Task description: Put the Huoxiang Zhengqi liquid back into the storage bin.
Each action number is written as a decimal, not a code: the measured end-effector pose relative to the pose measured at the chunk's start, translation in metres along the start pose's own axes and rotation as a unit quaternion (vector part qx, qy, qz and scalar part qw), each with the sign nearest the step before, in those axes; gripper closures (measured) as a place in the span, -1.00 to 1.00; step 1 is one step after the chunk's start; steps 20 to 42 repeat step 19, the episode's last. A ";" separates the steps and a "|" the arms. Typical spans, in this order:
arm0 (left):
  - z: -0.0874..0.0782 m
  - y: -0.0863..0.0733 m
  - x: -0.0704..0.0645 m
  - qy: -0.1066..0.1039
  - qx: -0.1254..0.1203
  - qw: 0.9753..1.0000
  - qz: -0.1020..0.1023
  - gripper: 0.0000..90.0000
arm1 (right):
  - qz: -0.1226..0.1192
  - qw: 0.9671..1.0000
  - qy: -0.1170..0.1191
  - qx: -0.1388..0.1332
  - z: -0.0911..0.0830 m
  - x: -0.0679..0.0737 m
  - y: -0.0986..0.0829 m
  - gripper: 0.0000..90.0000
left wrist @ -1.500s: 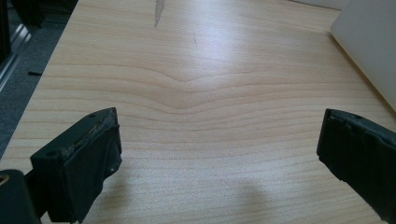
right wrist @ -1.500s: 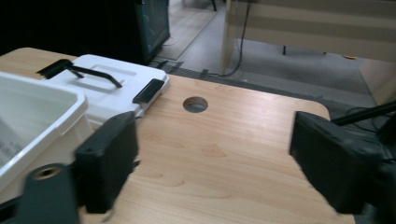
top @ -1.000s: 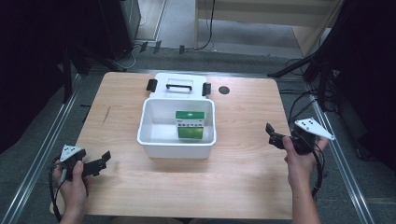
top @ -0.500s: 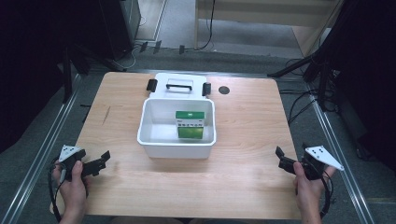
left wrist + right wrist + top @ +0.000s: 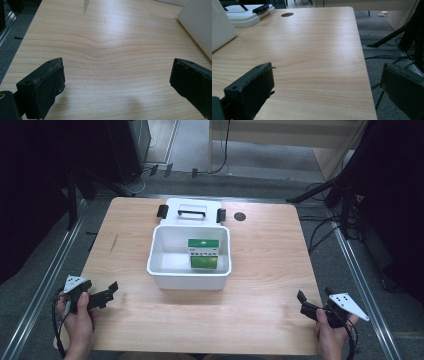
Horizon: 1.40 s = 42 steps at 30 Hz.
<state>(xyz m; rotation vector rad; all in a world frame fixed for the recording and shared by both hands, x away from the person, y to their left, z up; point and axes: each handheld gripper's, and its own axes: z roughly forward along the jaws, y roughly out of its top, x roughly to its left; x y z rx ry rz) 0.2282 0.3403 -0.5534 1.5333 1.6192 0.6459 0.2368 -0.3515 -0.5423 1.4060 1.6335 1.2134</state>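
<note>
Both grippers are being held wide open and empty: the left gripper (image 5: 107, 292) at the table's (image 5: 260, 270) near left corner, the right gripper (image 5: 304, 303) at its near right corner, probably parked. The green box (image 5: 203, 254) is being kept inside the bin (image 5: 187, 281), mid-table.

Green box's (image 5: 203, 253) label print too small to read.

This looks like a lab or test room. A wooden worktop (image 5: 270, 270) stands on grey carpet (image 5: 260, 182), ringed by black stands (image 5: 345, 195) and loose cables (image 5: 320, 232). Metal rails (image 5: 45, 285) run along both sides.
</note>
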 end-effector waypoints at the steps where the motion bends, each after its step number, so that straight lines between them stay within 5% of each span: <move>1: 0.000 0.000 0.000 0.000 0.000 1.000 0.000 -0.99 | 0.002 1.000 0.000 -0.001 0.000 0.000 0.000 -1.00; 42: 0.001 0.000 0.000 -0.004 0.007 1.000 0.002 -0.99 | 0.001 1.000 0.008 0.010 0.003 0.001 -0.001 -1.00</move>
